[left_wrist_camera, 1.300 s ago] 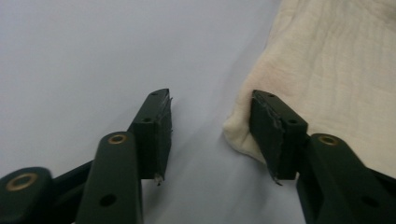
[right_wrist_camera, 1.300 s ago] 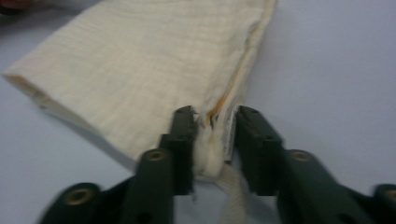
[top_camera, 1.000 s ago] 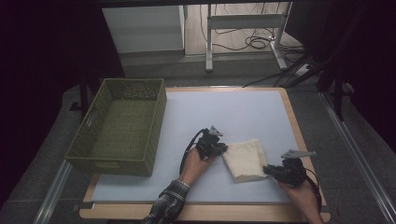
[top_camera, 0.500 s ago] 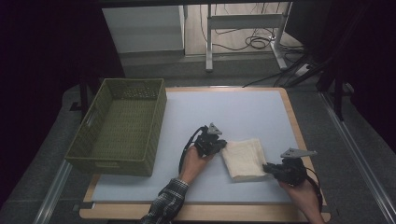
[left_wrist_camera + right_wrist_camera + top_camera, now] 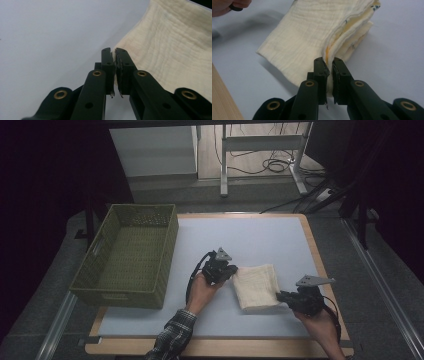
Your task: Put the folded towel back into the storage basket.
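a folded cream cloth (image 5: 257, 285) lies on the pale tabletop (image 5: 260, 240), near the front edge and a little right of the middle. the left tongs (image 5: 226, 271) are at the cloth's left edge; from their own camera the jaws are pinched together on a corner of the cloth (image 5: 165, 50), with a sliver of fabric caught between them. the right tongs (image 5: 281, 296) meet the cloth at its front right corner, and their camera shows the jaws clamped on the edge of the cloth (image 5: 312, 37), where the stacked layers show yellow and a few dark specks. a green woven basket (image 5: 131, 255) sits on the left side of the tabletop, well apart from the cloth. a plaid sleeve (image 5: 172, 340) shows on the left forearm.
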The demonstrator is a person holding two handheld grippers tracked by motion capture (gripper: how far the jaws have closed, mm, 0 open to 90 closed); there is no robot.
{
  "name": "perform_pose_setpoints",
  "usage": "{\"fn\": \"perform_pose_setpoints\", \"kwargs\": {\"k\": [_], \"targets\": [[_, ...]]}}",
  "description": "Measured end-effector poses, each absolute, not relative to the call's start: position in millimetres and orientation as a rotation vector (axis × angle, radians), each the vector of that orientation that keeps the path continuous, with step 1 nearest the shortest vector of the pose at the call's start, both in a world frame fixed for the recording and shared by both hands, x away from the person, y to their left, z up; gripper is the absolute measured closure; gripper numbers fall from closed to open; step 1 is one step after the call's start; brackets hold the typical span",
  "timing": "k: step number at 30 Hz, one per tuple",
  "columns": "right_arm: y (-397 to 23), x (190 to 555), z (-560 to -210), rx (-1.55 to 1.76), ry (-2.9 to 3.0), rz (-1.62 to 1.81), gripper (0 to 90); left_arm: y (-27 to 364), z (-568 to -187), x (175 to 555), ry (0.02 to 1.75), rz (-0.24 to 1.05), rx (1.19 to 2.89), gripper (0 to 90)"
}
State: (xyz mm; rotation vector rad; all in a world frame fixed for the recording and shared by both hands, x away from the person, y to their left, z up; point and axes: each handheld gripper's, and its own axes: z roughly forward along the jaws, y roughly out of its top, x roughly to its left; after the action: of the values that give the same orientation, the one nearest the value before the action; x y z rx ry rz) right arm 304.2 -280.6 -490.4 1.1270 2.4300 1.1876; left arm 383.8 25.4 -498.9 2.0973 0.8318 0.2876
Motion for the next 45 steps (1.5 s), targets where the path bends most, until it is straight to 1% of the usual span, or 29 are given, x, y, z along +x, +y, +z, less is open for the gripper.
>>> {"fn": "perform_pose_setpoints", "kwargs": {"k": [31, 34, 42, 43, 45], "targets": [[-245.9, 313.0, -469.3, 1.023, 2.431, 1.259, 82.7, 57.4, -467.1, 382.1, 0.873, 0.375, 2.091, 85.4], [-242.3, 318.1, -475.7, 1.038, 2.449, 1.249, 82.7, 57.4, -473.1, 386.0, 0.900, 0.376, 2.127, 84.9], [-232.5, 333.2, -509.1, 1.096, 2.506, 1.188, 81.6, 60.9, -499.7, 397.9, 0.963, 0.362, 2.177, 84.5], [-231.6, 333.8, -512.0, 1.104, 2.504, 1.172, 80.7, 61.1, -502.1, 398.6, 0.967, 0.360, 2.182, 84.4], [-230.8, 333.7, -515.2, 1.098, 2.482, 1.139, 75.2, 60.9, -505.6, 399.1, 0.970, 0.360, 2.188, 83.9]]}}
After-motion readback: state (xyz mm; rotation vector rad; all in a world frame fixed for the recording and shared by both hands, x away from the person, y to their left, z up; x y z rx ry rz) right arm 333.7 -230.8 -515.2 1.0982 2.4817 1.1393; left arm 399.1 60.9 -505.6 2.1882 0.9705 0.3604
